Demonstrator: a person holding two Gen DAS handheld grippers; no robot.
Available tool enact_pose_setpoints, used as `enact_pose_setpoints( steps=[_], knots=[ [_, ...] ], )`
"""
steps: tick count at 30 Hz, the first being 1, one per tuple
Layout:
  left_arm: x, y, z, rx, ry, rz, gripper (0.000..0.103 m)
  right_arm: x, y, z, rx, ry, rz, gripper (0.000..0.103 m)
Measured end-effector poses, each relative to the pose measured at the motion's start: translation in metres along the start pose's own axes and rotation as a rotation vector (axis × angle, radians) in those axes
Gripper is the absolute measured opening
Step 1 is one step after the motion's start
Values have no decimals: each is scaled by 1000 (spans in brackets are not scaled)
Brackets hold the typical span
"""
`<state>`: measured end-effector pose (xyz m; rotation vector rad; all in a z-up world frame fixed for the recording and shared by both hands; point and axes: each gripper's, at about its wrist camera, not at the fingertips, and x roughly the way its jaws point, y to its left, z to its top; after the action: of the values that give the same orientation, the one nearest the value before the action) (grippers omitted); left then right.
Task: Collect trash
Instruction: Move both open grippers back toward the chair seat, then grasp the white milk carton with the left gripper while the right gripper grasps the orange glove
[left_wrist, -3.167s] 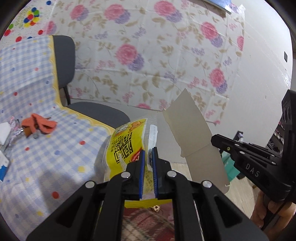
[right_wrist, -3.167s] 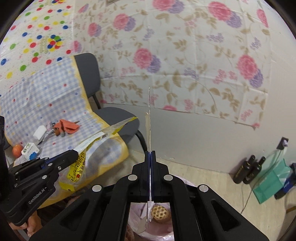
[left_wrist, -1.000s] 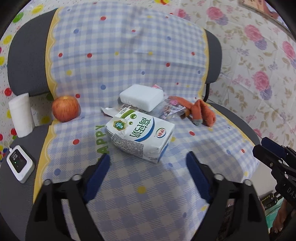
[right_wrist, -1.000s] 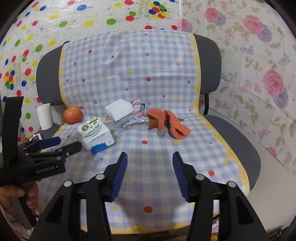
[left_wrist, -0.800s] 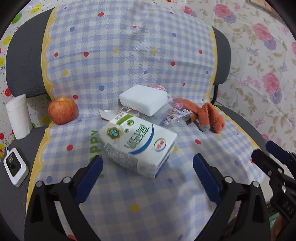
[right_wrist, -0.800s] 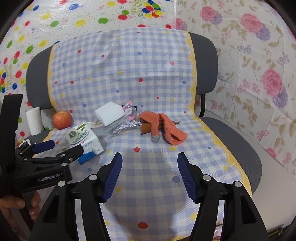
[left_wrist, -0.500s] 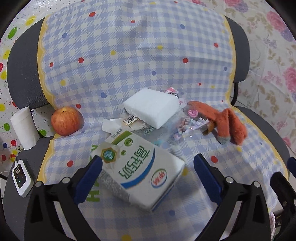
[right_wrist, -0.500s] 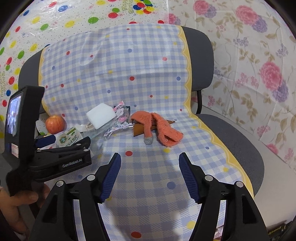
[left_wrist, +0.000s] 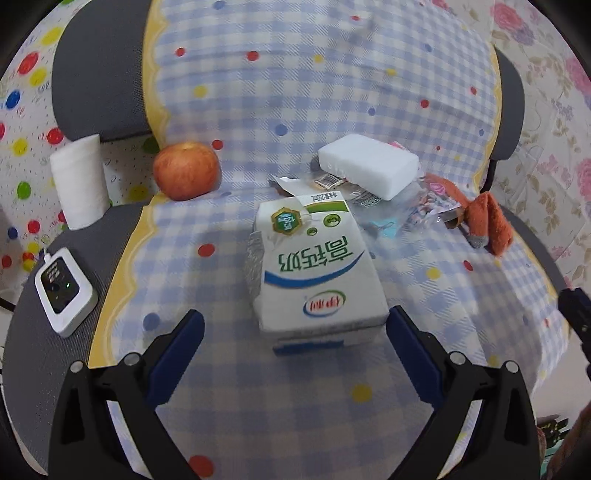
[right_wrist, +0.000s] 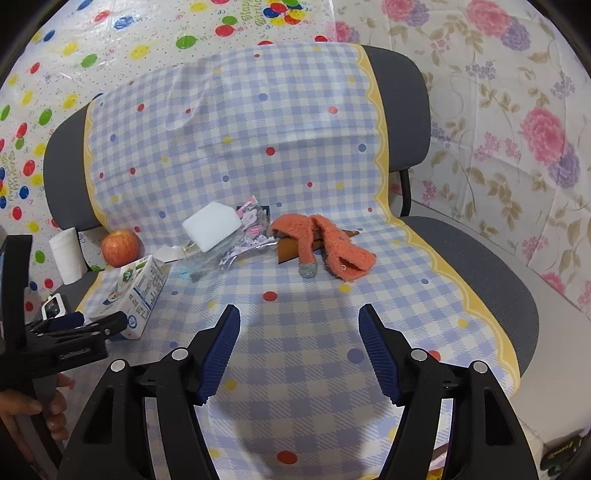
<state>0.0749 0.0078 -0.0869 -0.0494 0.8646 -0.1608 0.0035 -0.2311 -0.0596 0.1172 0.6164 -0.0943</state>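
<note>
A white milk carton (left_wrist: 317, 273) with green and blue print lies on the checkered chair cover (left_wrist: 229, 369). My left gripper (left_wrist: 295, 328) is open, its fingers flanking the carton's near end without touching it. The carton also shows at the left in the right wrist view (right_wrist: 138, 291), with the left gripper (right_wrist: 92, 323) at it. Clear crumpled wrappers (right_wrist: 243, 236) and a brown card piece (right_wrist: 291, 249) lie at mid seat. My right gripper (right_wrist: 299, 332) is open and empty above the seat's front, well short of them.
A white foam block (left_wrist: 369, 166), a red apple (left_wrist: 186, 170), an orange sock (right_wrist: 325, 243), a paper roll (left_wrist: 79, 184) and a small white device (left_wrist: 64, 290) sit on the chair. The seat's front edge is close below both grippers.
Both grippers dropped their earlier trash, turned to the chair and opened. In the last second my left gripper closed in on the milk carton; the right edged toward the seat.
</note>
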Motion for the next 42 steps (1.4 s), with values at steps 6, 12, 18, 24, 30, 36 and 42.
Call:
enact_pose_setpoints(
  steps=[6, 12, 18, 24, 30, 36, 42],
  knots=[
    [-3, -12, 4, 64, -42, -24, 96, -3, 15, -1, -26, 6, 12, 69],
    [16, -11, 10, 14, 1, 0, 86, -5, 19, -1, -36, 8, 12, 70],
    [13, -5, 7, 35, 7, -28, 72, -1, 15, -1, -15, 27, 33, 70],
    [-17, 3, 20, 37, -98, -89, 71, 6, 5, 4, 6, 20, 25, 70],
    [-20, -7, 43, 51, -135, -113, 71, 31, -12, 27, 22, 2, -41, 70],
    [0, -28, 55, 74, -128, -144, 71, 75, -38, 47, 81, 12, -88, 67],
    [19, -37, 58, 97, -112, -146, 71, 113, -37, 60, 39, 53, -57, 79]
  ],
)
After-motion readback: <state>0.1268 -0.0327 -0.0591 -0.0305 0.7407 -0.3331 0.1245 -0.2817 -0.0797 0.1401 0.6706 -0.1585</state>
